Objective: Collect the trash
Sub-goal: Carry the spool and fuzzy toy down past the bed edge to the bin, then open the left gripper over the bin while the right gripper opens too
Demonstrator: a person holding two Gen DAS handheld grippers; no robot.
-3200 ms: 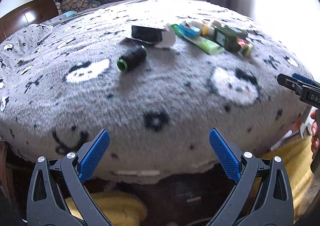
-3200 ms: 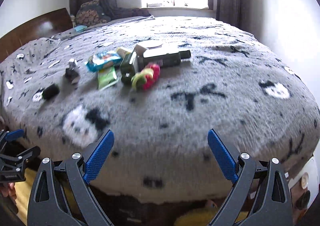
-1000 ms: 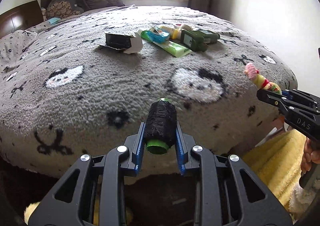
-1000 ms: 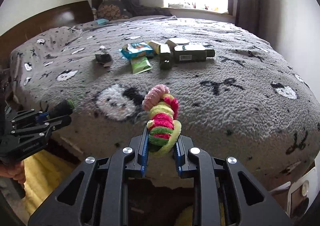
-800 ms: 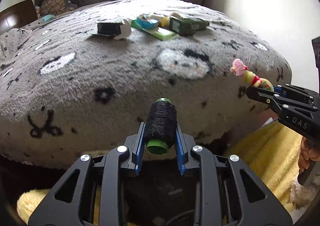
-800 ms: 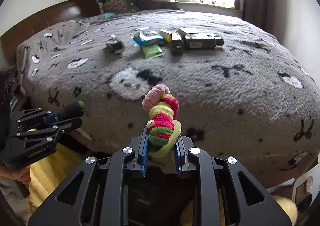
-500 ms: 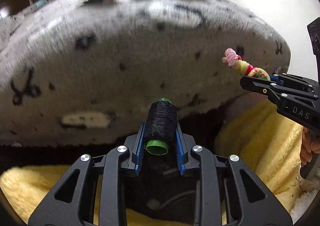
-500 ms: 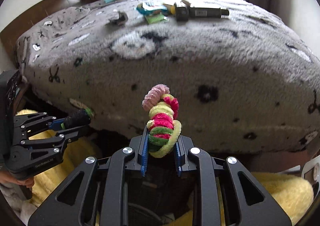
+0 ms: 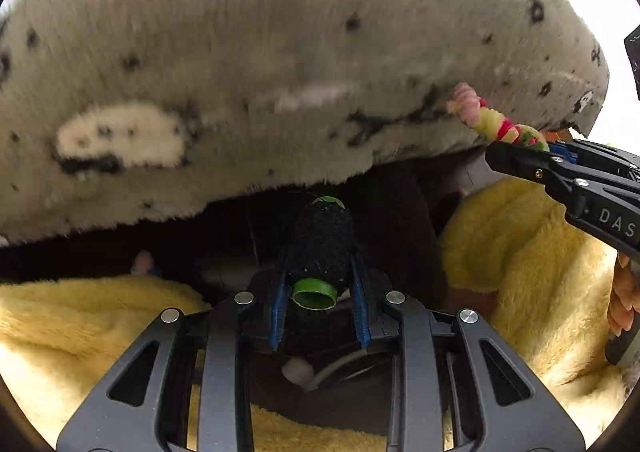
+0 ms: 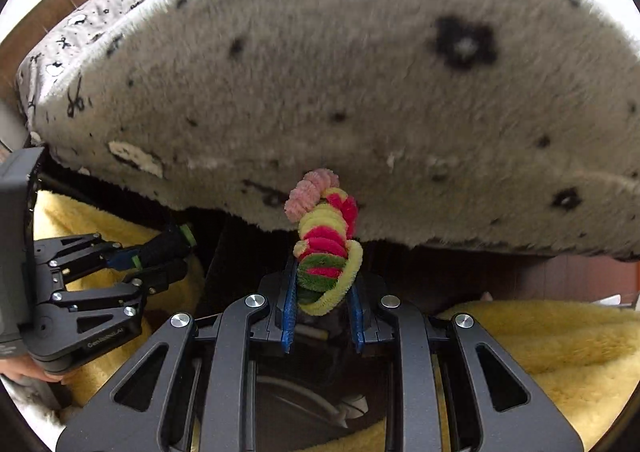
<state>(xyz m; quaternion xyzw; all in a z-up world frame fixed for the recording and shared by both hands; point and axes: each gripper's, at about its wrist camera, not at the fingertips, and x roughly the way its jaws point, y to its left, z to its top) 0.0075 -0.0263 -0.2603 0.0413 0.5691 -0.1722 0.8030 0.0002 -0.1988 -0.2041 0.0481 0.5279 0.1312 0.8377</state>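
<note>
Daylight, soft; blown-out white glare at 1 to 3 o'clock in the left wrist view. Blanket (image 9: pixel 280 51) smeared by motion blur. Deep shadow under its hem. Fisheye bending and black vignette at all edges. Foreground sharp.

Black thread spool (image 9: pixel 322 248), green core, clamped lengthwise between blue pads. Fuzzy pink-yellow-red-green twisted bundle (image 10: pixel 325 244) pinched upright, below bed edge.

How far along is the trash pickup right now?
Done: two items picked up. In hand: the left gripper clamps the black thread spool; the right gripper clamps the fuzzy coloured twist, both below the bed's edge. Left: neither is released yet.
</note>
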